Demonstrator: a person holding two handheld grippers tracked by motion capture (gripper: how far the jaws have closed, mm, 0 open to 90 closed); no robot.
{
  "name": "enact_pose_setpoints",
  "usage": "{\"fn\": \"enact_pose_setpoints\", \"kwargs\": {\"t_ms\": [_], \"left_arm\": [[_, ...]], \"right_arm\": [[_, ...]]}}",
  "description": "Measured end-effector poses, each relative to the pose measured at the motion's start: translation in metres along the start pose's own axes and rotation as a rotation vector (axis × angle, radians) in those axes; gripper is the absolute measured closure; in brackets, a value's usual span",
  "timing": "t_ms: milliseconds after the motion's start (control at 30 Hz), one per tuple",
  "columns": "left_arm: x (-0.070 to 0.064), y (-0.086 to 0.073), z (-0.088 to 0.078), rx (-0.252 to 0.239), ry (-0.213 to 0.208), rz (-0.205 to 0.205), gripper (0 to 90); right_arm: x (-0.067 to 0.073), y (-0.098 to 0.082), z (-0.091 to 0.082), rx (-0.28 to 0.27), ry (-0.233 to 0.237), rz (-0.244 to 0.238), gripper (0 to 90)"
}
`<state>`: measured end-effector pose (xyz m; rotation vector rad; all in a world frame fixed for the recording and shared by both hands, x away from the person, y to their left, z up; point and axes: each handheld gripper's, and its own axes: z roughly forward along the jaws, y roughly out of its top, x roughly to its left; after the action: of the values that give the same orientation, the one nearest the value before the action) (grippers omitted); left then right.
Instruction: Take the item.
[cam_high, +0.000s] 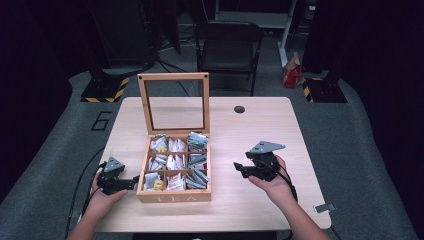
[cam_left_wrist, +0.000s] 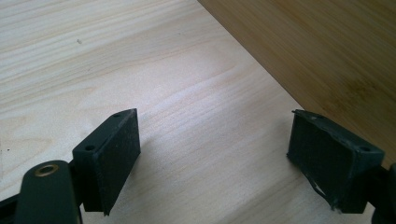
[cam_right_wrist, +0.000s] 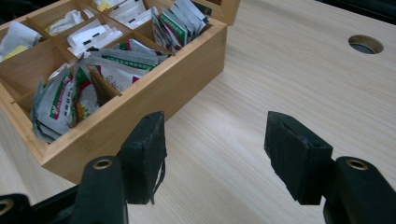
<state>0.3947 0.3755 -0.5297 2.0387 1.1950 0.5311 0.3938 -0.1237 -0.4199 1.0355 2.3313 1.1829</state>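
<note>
A wooden tea box (cam_high: 174, 196) marked TEA stands at the table's left middle, its glass-paned lid (cam_high: 173, 77) standing upright at the back. Its compartments hold several tea sachets (cam_high: 175, 162). My left gripper (cam_high: 134, 181) rests by the box's left front corner, pointing at it. In the left gripper view its jaws (cam_left_wrist: 215, 154) stand wide apart over bare table, with the box wall (cam_left_wrist: 327, 51) just ahead. My right gripper (cam_high: 237, 167) hovers to the right of the box, open and holding nothing. In the right gripper view (cam_right_wrist: 215, 149) the box's side wall (cam_right_wrist: 154, 95) and green-and-white sachets (cam_right_wrist: 65, 100) lie ahead on the left.
The light wooden table (cam_high: 260, 130) has a round cable hole (cam_high: 239, 109) at the back. A small metal clip (cam_high: 324, 207) lies near the front right corner. A black chair (cam_high: 227, 47) and a red bag (cam_high: 291, 72) are on the floor beyond.
</note>
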Motion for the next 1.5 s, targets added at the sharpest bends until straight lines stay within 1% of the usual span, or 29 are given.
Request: {"fn": "enact_pose_setpoints", "kwargs": {"t_ms": [33, 100, 433, 500, 600, 700, 833, 867, 967, 1033, 1200, 1333, 1500], "left_arm": [[0.0, 0.0, 0.0, 0.0, 0.0, 0.0, 16.3], [0.0, 0.0, 0.0, 0.0, 0.0, 0.0, 16.3], [0.0, 0.0, 0.0, 0.0, 0.0, 0.0, 16.3], [0.0, 0.0, 0.0, 0.0, 0.0, 0.0, 16.3], [0.0, 0.0, 0.0, 0.0, 0.0, 0.0, 16.3], [0.0, 0.0, 0.0, 0.0, 0.0, 0.0, 16.3], [0.0, 0.0, 0.0, 0.0, 0.0, 0.0, 16.3], [0.0, 0.0, 0.0, 0.0, 0.0, 0.0, 16.3], [0.0, 0.0, 0.0, 0.0, 0.0, 0.0, 16.3], [0.0, 0.0, 0.0, 0.0, 0.0, 0.0, 16.3], [0.0, 0.0, 0.0, 0.0, 0.0, 0.001, 16.3], [0.0, 0.0, 0.0, 0.0, -0.001, 0.0, 16.3], [0.0, 0.0, 0.0, 0.0, -0.001, 0.001, 16.3]], "right_arm": [[0.003, 0.002, 0.001, 0.0, 0.007, -0.009, 38.4], [0.004, 0.003, 0.001, 0.003, 0.007, -0.013, 38.4], [0.019, 0.015, 0.003, -0.007, 0.04, -0.049, 39.0], [0.022, 0.018, 0.005, -0.005, 0.056, -0.063, 40.6], [0.024, 0.019, 0.006, 0.002, 0.062, -0.065, 41.5], [0.027, 0.021, 0.01, 0.005, 0.077, -0.081, 42.9], [0.034, 0.021, 0.015, 0.006, 0.095, -0.086, 44.5], [0.036, 0.021, 0.017, 0.003, 0.101, -0.1, 45.1], [0.039, 0.021, 0.018, 0.004, 0.109, -0.1, 45.8], [0.041, 0.022, 0.02, 0.004, 0.119, -0.111, 46.7], [0.047, 0.023, 0.024, 0.004, 0.14, -0.101, 49.2], [0.052, 0.024, 0.029, 0.006, 0.154, -0.12, 49.9], [0.058, 0.024, 0.035, 0.01, 0.162, -0.123, 49.6]]}}
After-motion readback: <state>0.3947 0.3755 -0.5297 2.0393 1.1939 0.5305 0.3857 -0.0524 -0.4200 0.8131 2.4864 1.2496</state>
